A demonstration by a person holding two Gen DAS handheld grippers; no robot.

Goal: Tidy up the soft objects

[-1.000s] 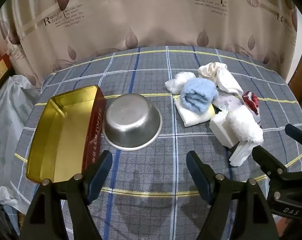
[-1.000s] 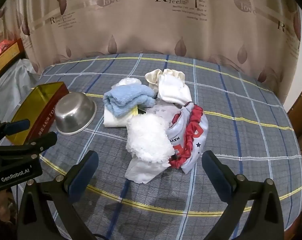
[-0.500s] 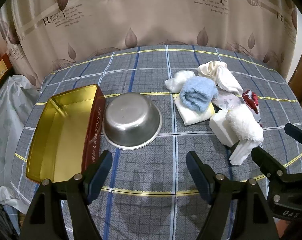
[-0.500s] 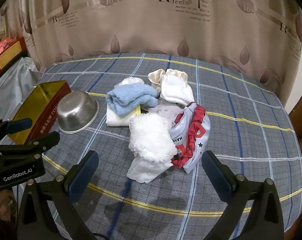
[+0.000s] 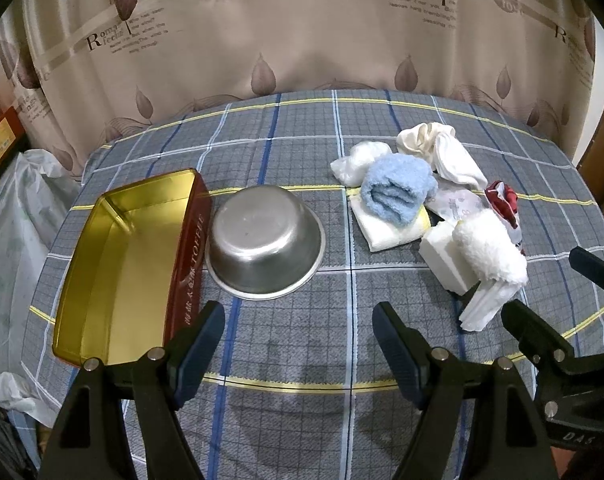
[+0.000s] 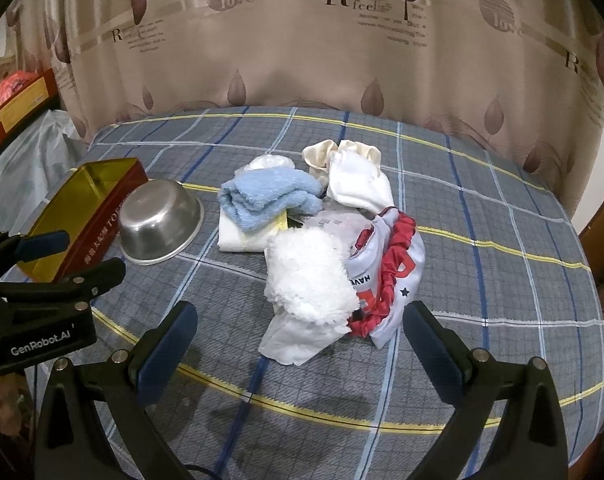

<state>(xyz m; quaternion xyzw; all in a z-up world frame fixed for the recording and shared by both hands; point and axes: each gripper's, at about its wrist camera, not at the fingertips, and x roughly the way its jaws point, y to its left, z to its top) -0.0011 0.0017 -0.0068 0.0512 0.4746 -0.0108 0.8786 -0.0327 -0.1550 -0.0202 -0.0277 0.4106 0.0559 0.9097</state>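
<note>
Soft objects: a heap of cloths lies on the checked tablecloth, at 12 o'clock from the right gripper and 2 o'clock from the left.
Nearest piece: white fluffy cloth rests on a folded white sheet, touching the red-trimmed garment at its 3 o'clock.
Further pieces: blue towel and cream socks sit at the heap's far side.
Containers: gold tin stands empty, touching or just beside the steel bowl, which sits mouth-down.
Right gripper: fingers spread wide, holding nothing, short of the heap.
Left gripper: fingers spread wide, empty, above bare cloth.
Step judged: first pick, nothing sorted yet.
Advice: close on the fluffy cloth alone, from above; pinch deep, since pile compresses.
Risk: the sheet beneath or the garment trim may drag along.
</note>
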